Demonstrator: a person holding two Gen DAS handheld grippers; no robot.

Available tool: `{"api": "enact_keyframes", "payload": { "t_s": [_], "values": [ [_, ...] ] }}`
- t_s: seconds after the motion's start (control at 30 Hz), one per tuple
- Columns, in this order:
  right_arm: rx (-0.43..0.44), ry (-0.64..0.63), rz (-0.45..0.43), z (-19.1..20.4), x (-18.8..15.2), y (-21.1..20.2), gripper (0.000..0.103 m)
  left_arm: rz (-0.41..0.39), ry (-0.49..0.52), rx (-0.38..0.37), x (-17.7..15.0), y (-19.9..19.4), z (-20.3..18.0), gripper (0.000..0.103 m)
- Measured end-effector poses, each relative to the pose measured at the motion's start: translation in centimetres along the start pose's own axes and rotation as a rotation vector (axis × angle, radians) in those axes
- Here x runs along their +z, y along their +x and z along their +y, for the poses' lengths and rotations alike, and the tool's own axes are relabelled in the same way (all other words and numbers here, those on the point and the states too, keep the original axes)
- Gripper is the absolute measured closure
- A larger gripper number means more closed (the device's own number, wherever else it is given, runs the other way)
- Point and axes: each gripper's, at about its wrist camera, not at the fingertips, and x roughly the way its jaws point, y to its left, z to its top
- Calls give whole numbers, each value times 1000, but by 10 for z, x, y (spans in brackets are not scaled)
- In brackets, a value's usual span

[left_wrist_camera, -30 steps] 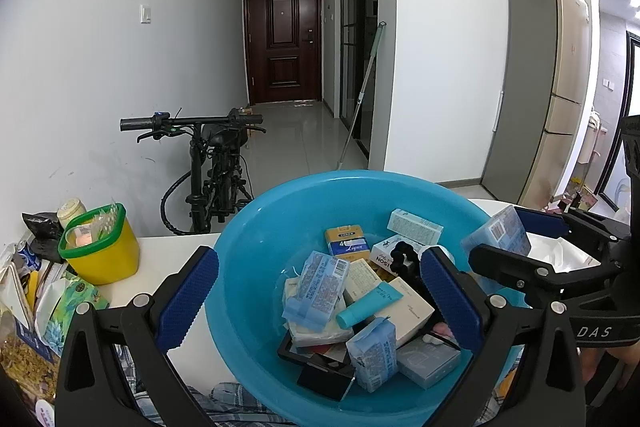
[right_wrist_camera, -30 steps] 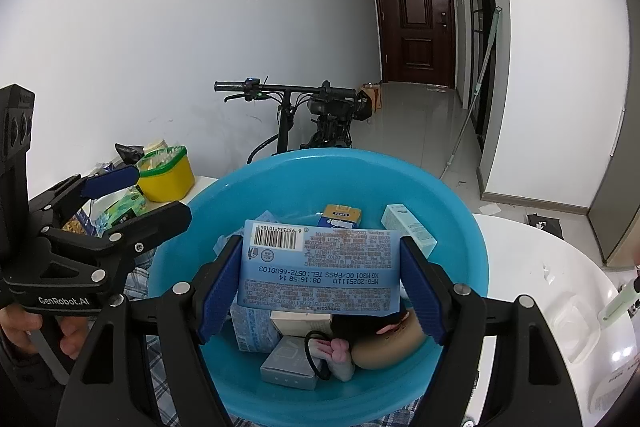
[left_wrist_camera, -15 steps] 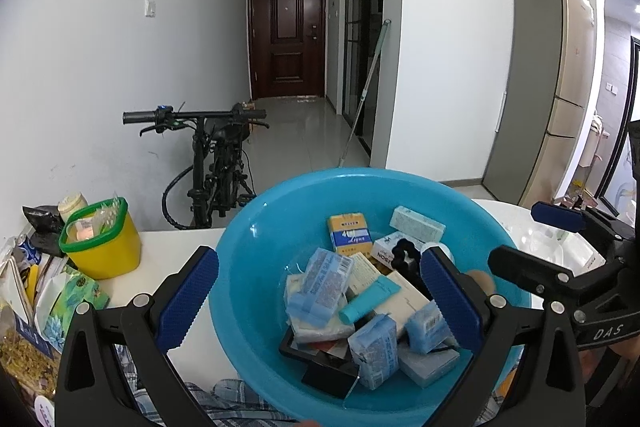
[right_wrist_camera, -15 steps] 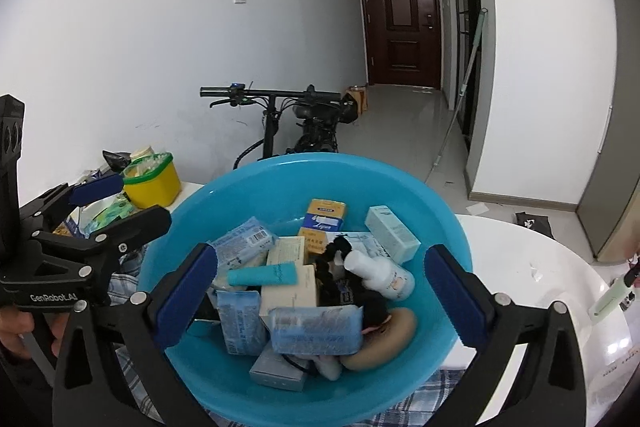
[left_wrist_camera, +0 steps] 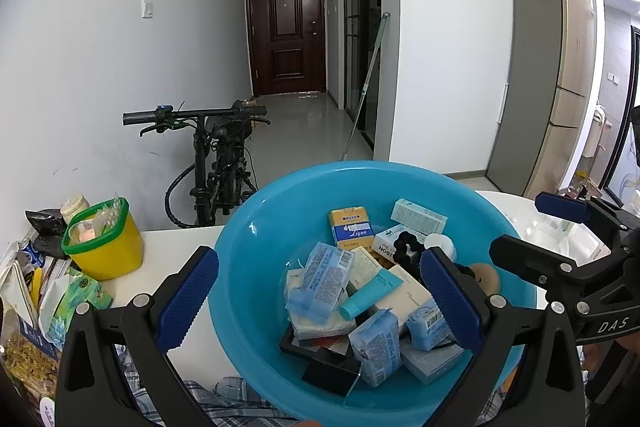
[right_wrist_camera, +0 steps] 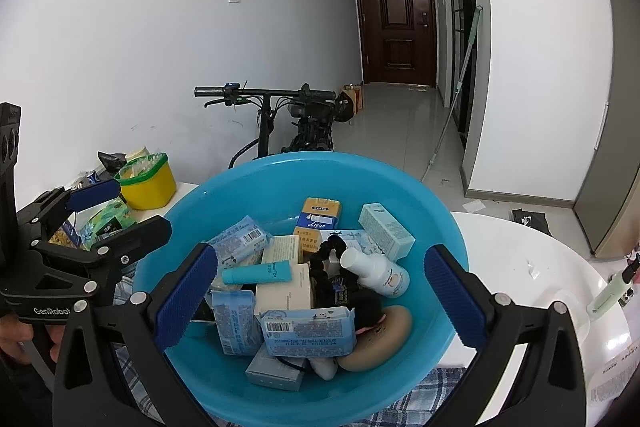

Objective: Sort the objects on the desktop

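Observation:
A blue basin (left_wrist_camera: 256,227) (right_wrist_camera: 440,211) on the white table holds several small items: tissue packs, boxes, a teal tube (right_wrist_camera: 256,271), a white bottle (right_wrist_camera: 374,269). A blue tissue pack (right_wrist_camera: 308,329) lies on top of the pile at the basin's front; it also shows in the left wrist view (left_wrist_camera: 426,323). My left gripper (left_wrist_camera: 320,299) is open and empty over the basin. My right gripper (right_wrist_camera: 320,299) is open and empty over the basin too. Each gripper shows at the edge of the other's view.
A yellow tub with a green rim (left_wrist_camera: 102,243) (right_wrist_camera: 146,181) and snack packets (left_wrist_camera: 60,303) stand at the table's left. A checked cloth (right_wrist_camera: 420,395) lies under the basin. A green bottle (right_wrist_camera: 610,289) lies at the right. A bicycle (left_wrist_camera: 216,155) stands behind the table.
One second ago my right gripper was shut on the blue tissue pack above the basin. It opened, and the pack now lies in the basin. Both grippers lifted slightly.

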Motion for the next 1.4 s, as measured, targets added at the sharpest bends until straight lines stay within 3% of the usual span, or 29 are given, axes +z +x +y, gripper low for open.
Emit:
{"api": "enact_keyframes", "payload": {
  "t_s": [0.57, 1.4],
  "values": [
    [-7, -8, 2, 1, 0, 2, 0, -17, 33, 33, 0, -5, -3, 0],
    [-46, -44, -9, 8, 3, -13, 0, -25, 45, 10, 3, -12, -4, 0]
  ]
}}
